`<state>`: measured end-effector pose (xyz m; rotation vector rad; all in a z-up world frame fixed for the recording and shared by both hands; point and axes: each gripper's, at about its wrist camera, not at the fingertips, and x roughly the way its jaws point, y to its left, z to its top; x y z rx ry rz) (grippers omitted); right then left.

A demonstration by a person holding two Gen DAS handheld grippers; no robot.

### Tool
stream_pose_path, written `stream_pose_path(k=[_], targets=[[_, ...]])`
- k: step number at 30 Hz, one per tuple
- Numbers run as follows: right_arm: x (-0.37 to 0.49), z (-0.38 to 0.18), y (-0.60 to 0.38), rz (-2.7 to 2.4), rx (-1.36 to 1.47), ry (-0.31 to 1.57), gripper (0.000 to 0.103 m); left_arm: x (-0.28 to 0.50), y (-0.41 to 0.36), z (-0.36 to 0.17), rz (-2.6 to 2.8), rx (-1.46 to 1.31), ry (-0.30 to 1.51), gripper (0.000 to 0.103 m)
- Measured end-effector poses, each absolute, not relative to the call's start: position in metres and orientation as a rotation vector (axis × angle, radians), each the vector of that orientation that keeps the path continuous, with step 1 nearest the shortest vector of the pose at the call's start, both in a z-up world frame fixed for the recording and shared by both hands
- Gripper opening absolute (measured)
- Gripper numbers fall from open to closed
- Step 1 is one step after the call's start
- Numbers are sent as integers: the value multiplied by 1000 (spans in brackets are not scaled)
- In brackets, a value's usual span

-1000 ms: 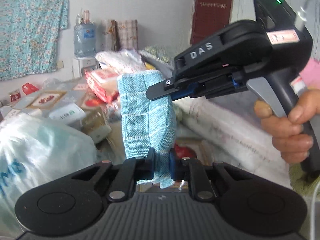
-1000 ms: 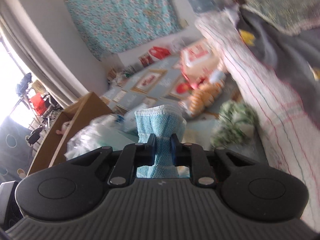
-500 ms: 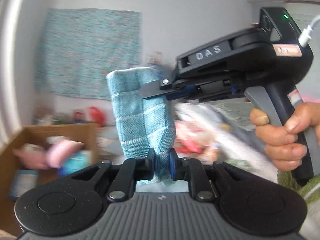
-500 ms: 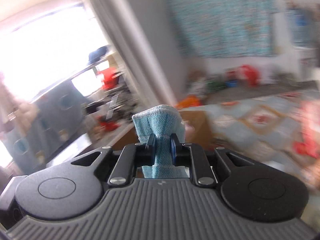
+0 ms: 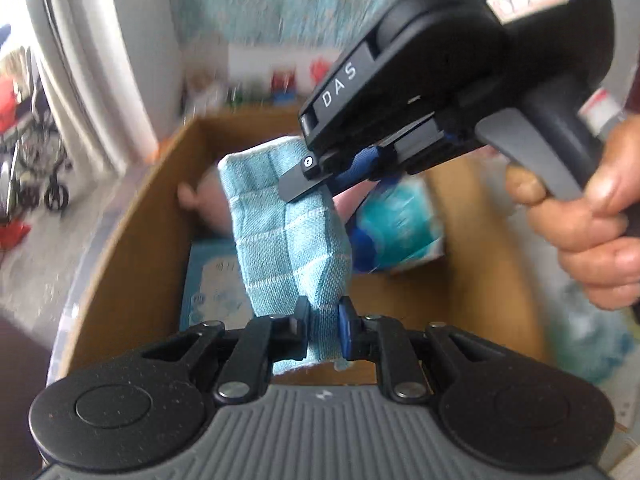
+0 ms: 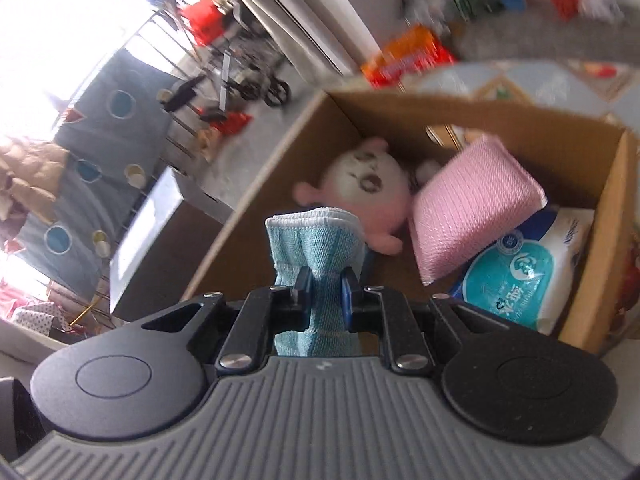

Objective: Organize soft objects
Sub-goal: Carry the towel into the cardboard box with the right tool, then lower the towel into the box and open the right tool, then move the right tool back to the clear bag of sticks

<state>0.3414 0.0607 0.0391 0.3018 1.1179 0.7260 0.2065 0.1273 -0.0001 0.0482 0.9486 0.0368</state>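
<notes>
A folded light-blue towel point(image 5: 288, 240) hangs in the air over an open cardboard box point(image 5: 132, 224). My left gripper point(image 5: 323, 320) is shut on its lower end. My right gripper point(image 6: 324, 288) is shut on its other end; it shows in the left wrist view point(image 5: 320, 178) clamping the towel's top. In the right wrist view the towel point(image 6: 316, 240) stands above the box point(image 6: 608, 208), which holds a pink and white plush toy point(image 6: 368, 188), a pink knitted cushion point(image 6: 472, 204) and a blue and white tissue pack point(image 6: 524, 272).
A white curtain point(image 5: 96, 52) hangs left of the box. A folded pushchair point(image 6: 248, 68) and a red and orange packet point(image 6: 408, 54) lie on the floor beyond it. A patterned mat point(image 6: 520, 76) lies behind the box.
Both grippers have swung left and down with the towel, from over the cluttered floor by the bed to over the open cardboard box. Both grips have stayed shut.
</notes>
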Motion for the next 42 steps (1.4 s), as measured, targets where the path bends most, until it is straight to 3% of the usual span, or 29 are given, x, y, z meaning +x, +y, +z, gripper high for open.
stream_pose_path(k=[7,10,11,17,18,23,28,36,42], targets=[[369,-16,85,621,191,1225,15,248,155,-35,52,-12,1108,16],[376,-23,92,603,111,1230,21,249,155,-38,43,1,1132,17],[379,-26,93,601,85,1225,27,251,153,-39,37,3,1142,18],[375,-8,89,621,99,1186,55,251,145,-42,32,17,1168,37],[372,-1,86,630,114,1167,56,251,145,-41,34,9,1169,46],[363,35,55,673,213,1096,58,242,147,-26,40,-49,1155,64],[334,78,1,726,315,1016,60,215,149,6,65,-87,1057,78],[244,144,-143,664,280,830,77,137,128,81,4,-154,771,95],[182,158,-256,477,291,757,81,93,69,103,-181,-166,633,98]])
